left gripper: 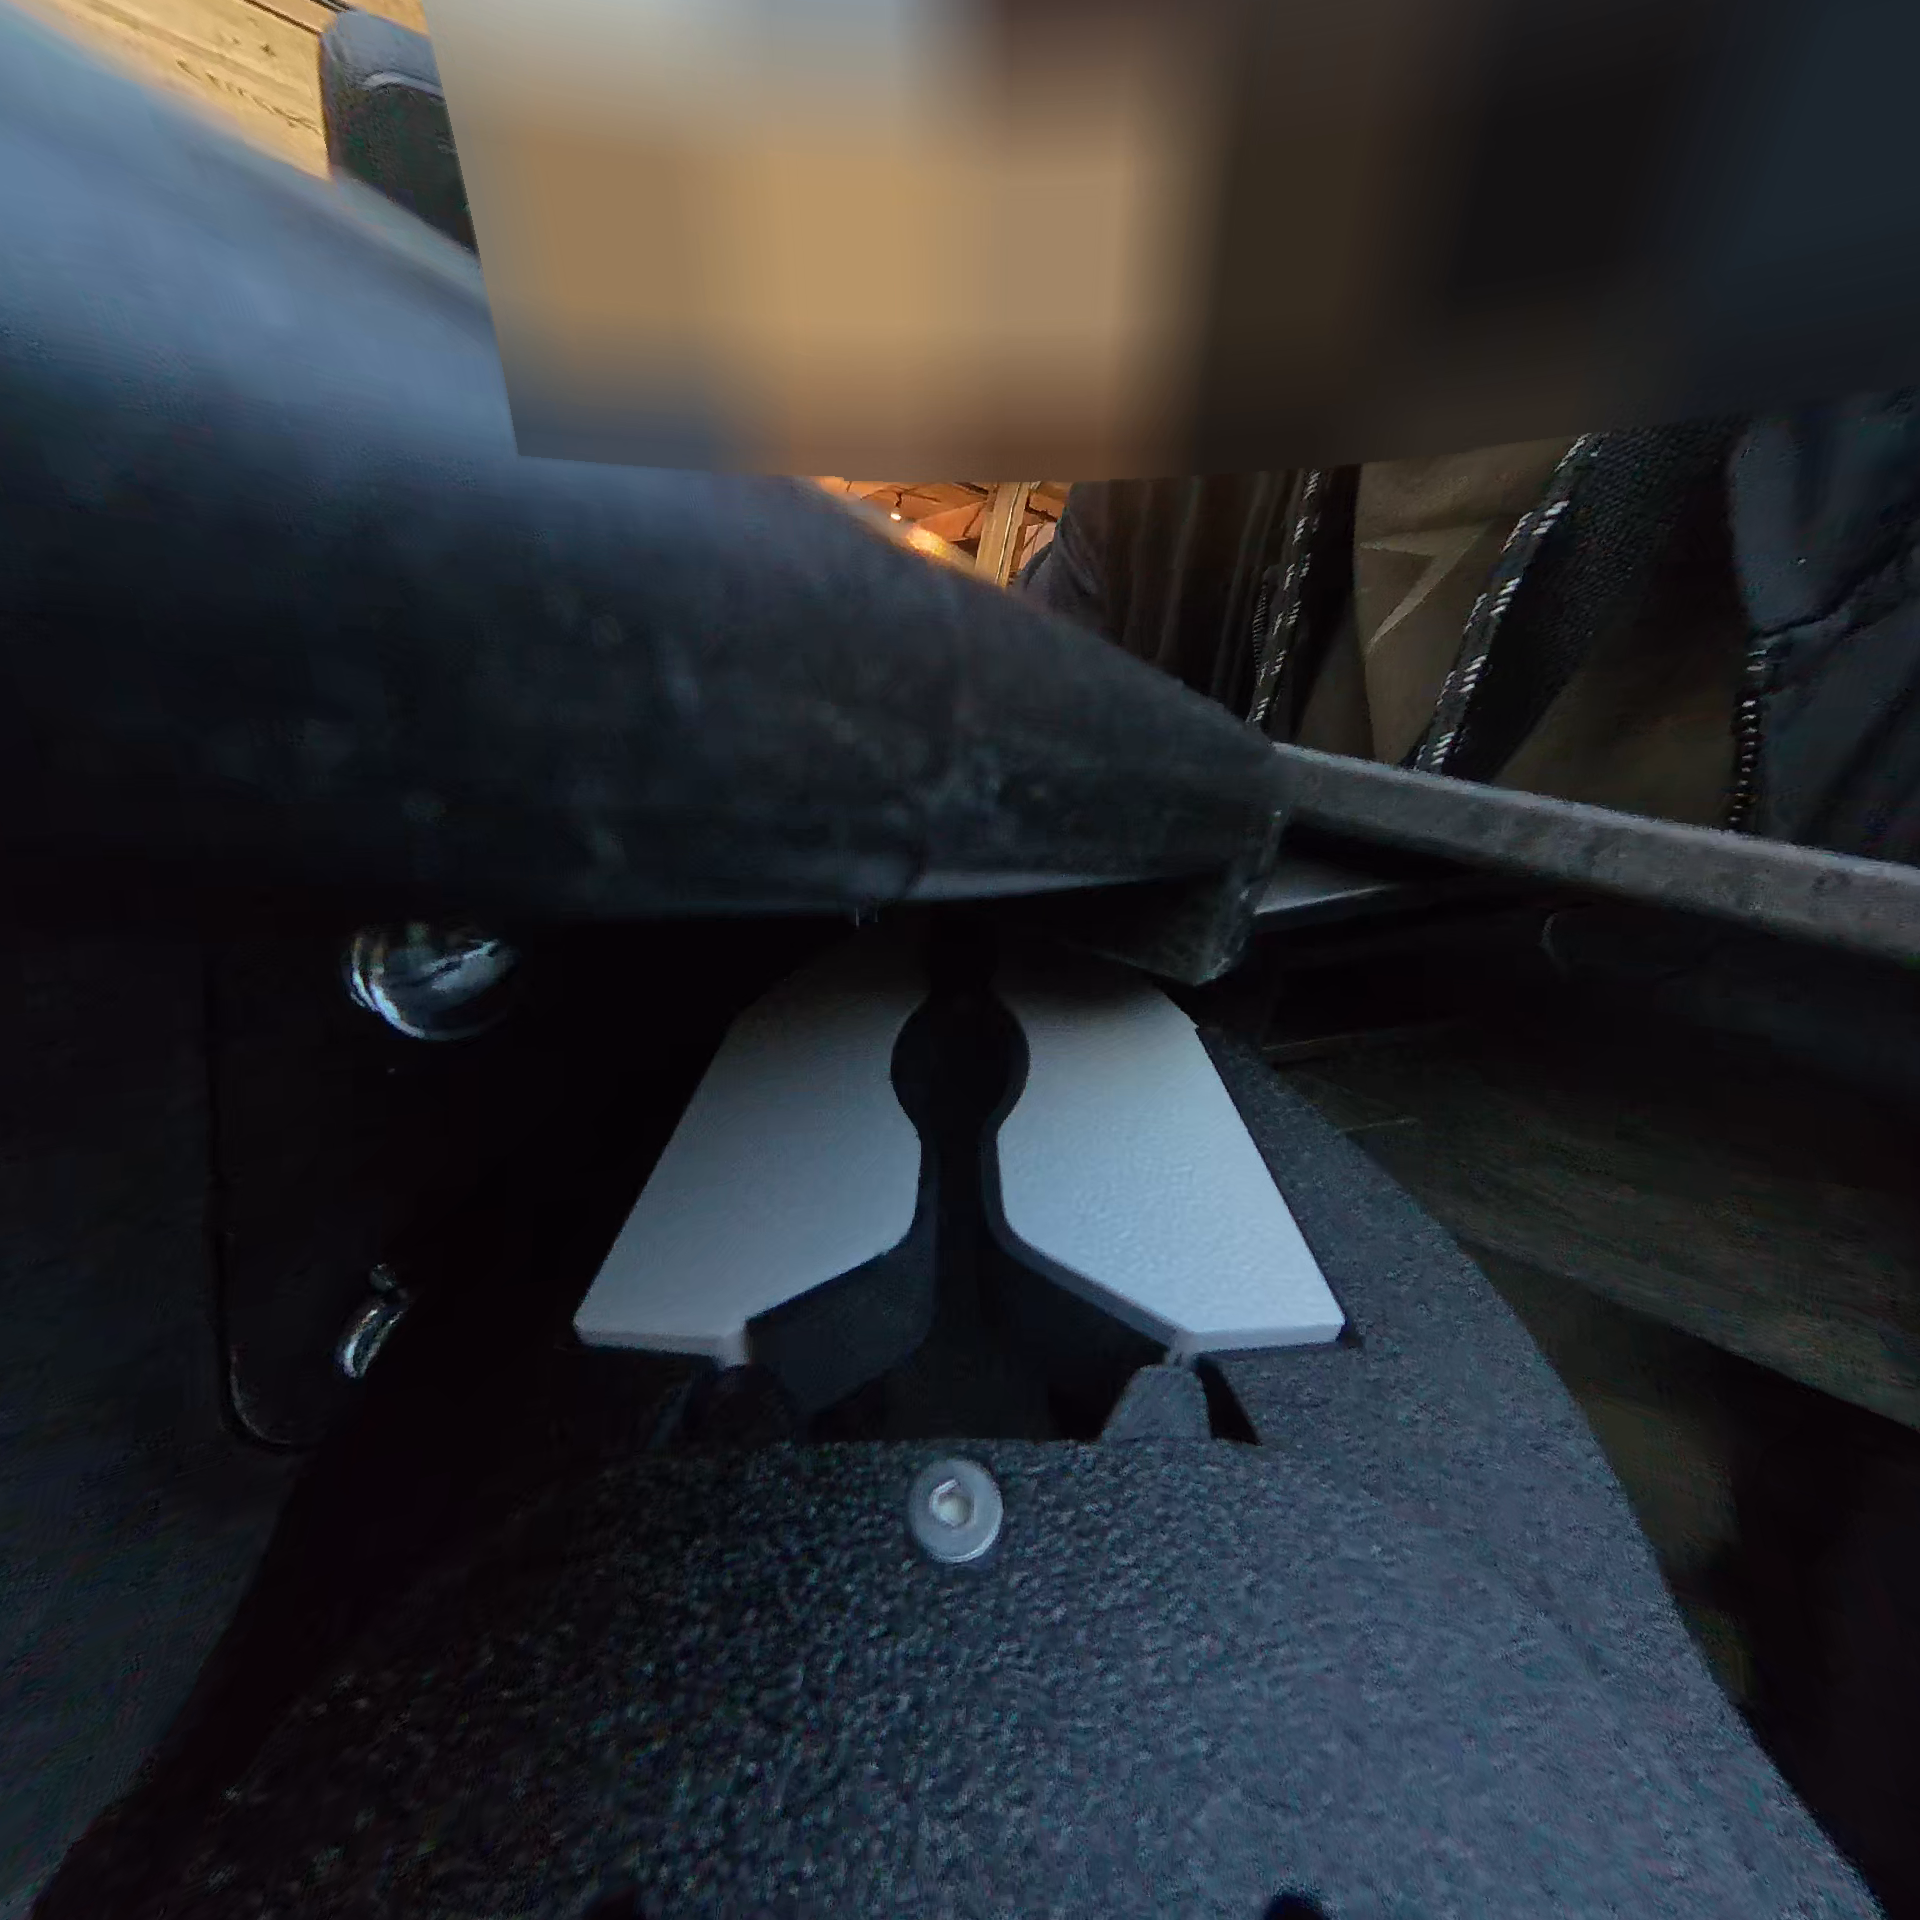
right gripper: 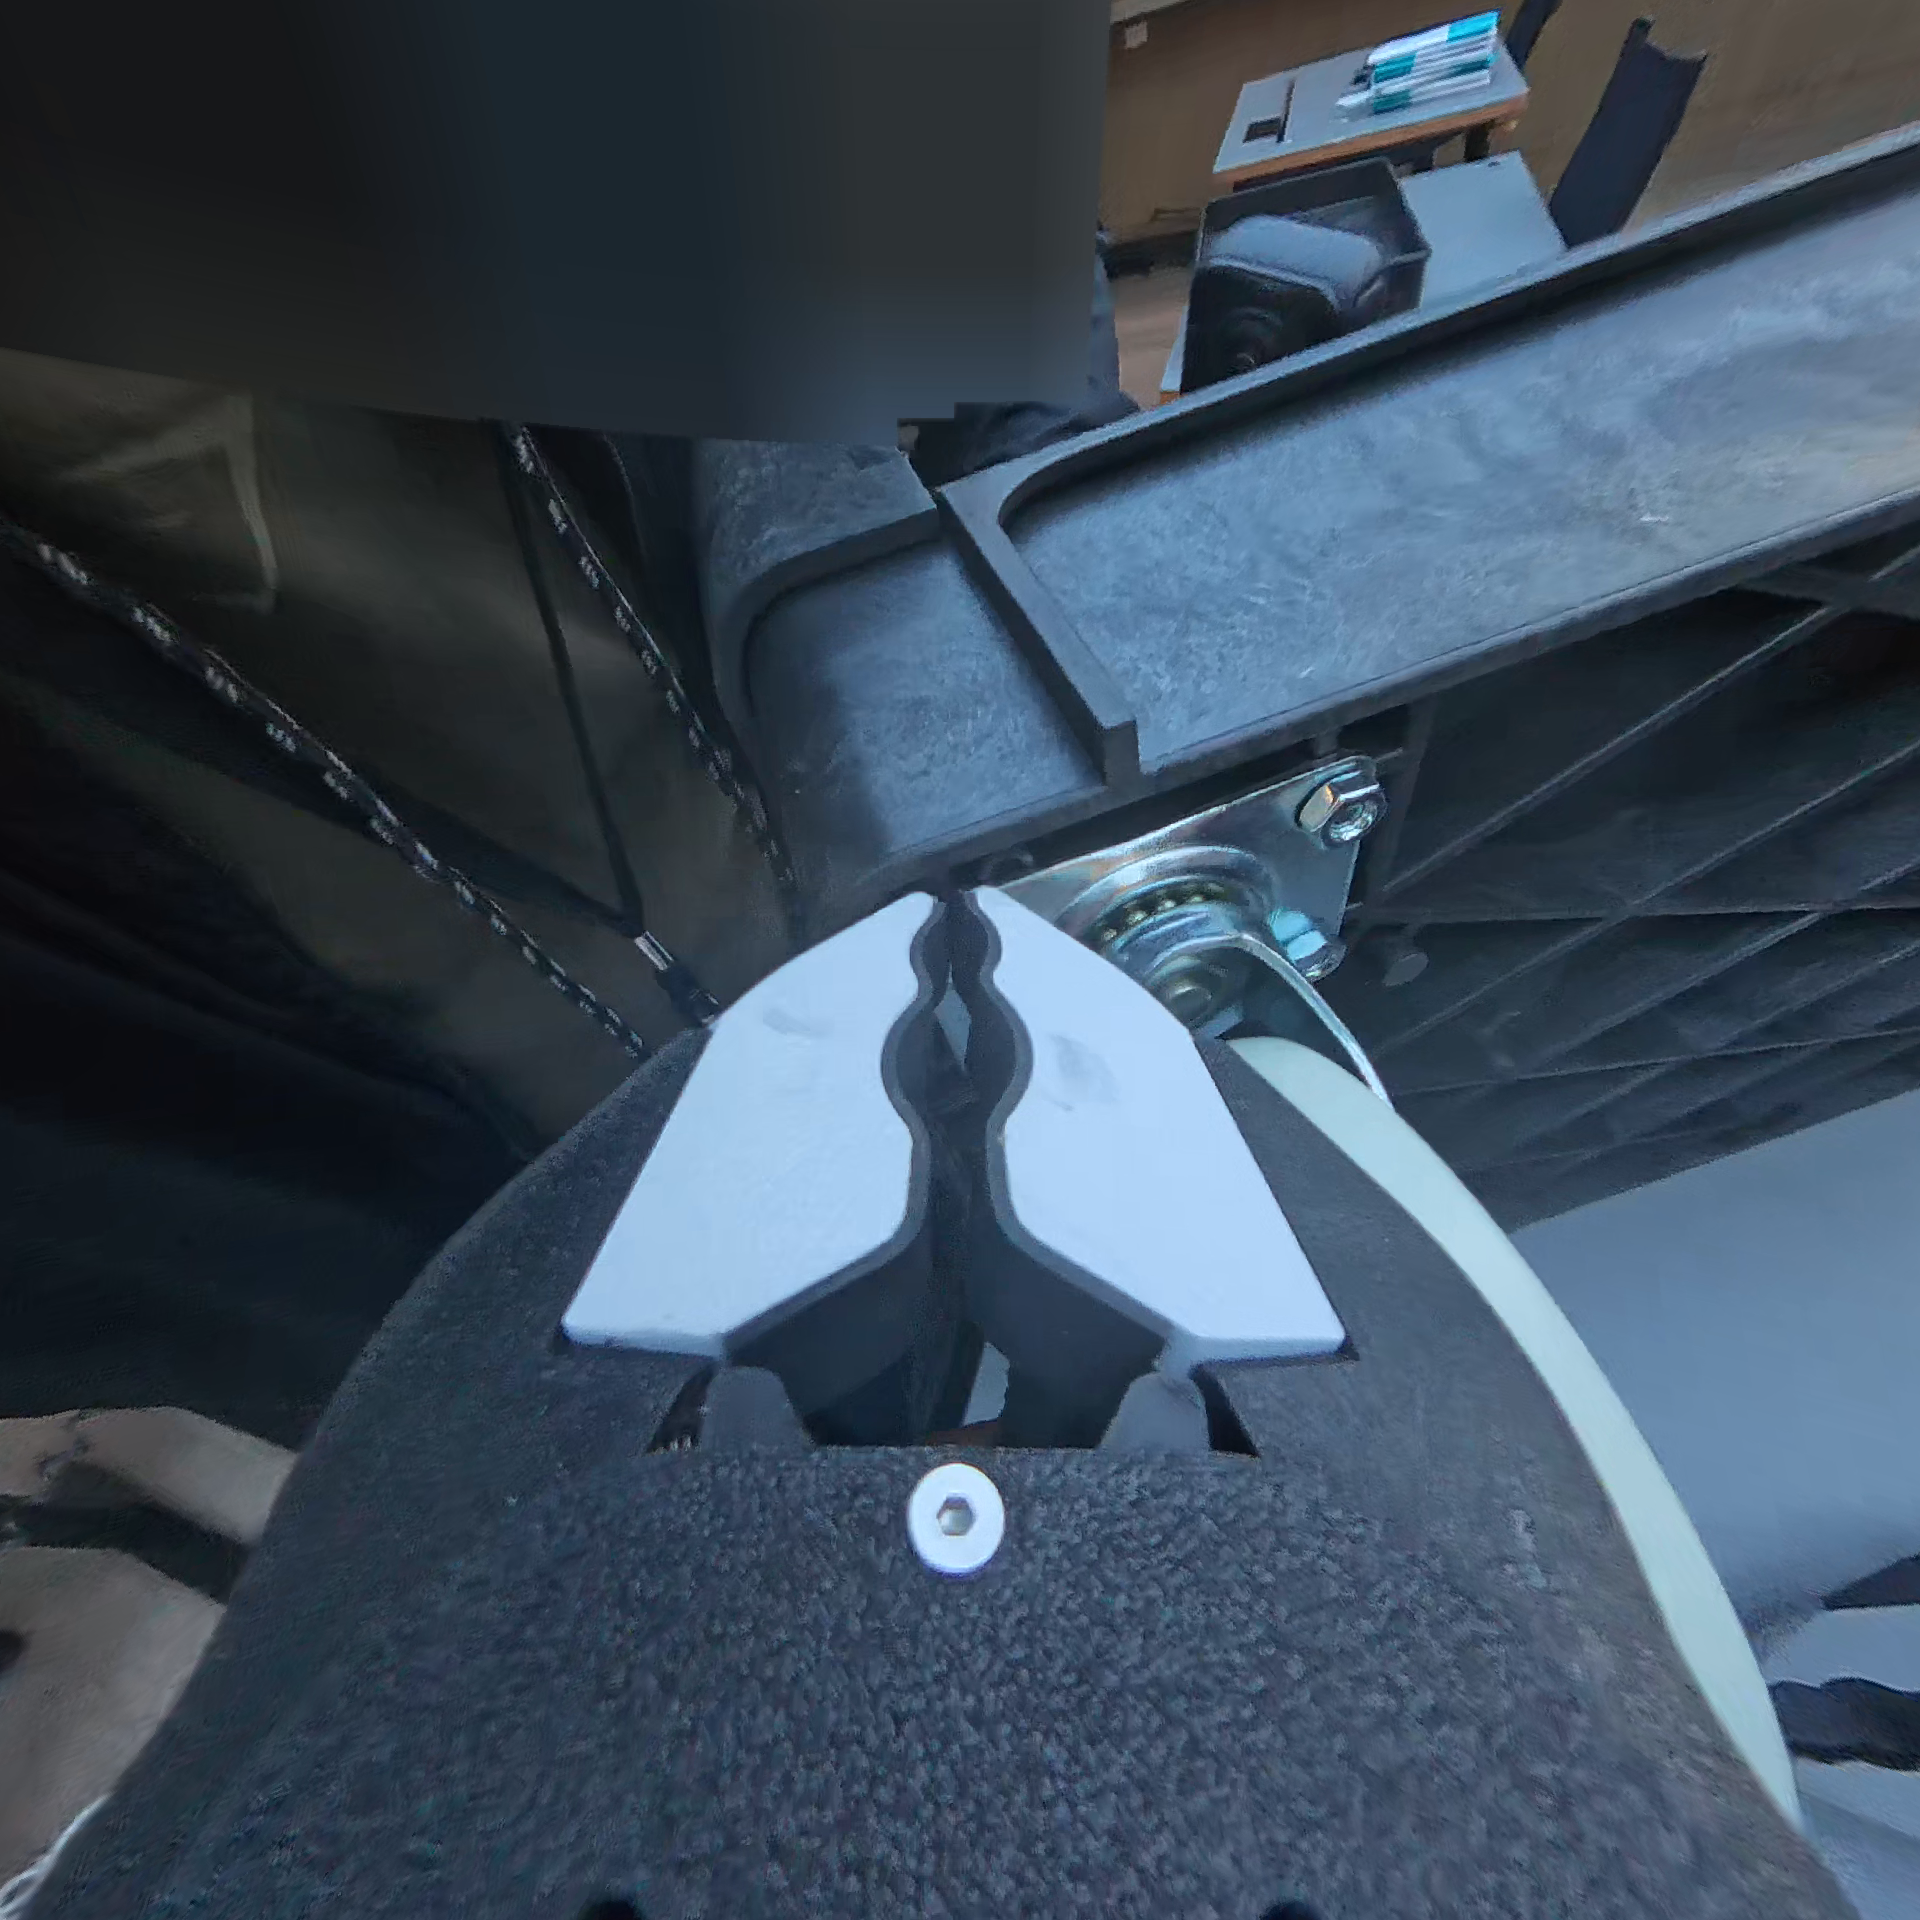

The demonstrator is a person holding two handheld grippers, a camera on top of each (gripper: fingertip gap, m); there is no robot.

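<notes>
Both grippers are closed and empty: the left gripper [left gripper: 961, 997] under a dark plastic edge [left gripper: 1039, 831], the right gripper [right gripper: 956, 914] perhaps touching the cart frame [right gripper: 1351, 582] beside its caster plate [right gripper: 1236, 894].

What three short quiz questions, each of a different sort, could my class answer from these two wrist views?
1. True or false: the right gripper has its fingers spread wide apart.
2. Which metal part sits just right of the right gripper's tips? A) caster mount plate B) door hinge C) padlock
3. Fill in: the left gripper points its tips under a dark ____ edge.

Key: 1 false, they nearly meet with nothing between; 2 A; 3 plastic.
</notes>
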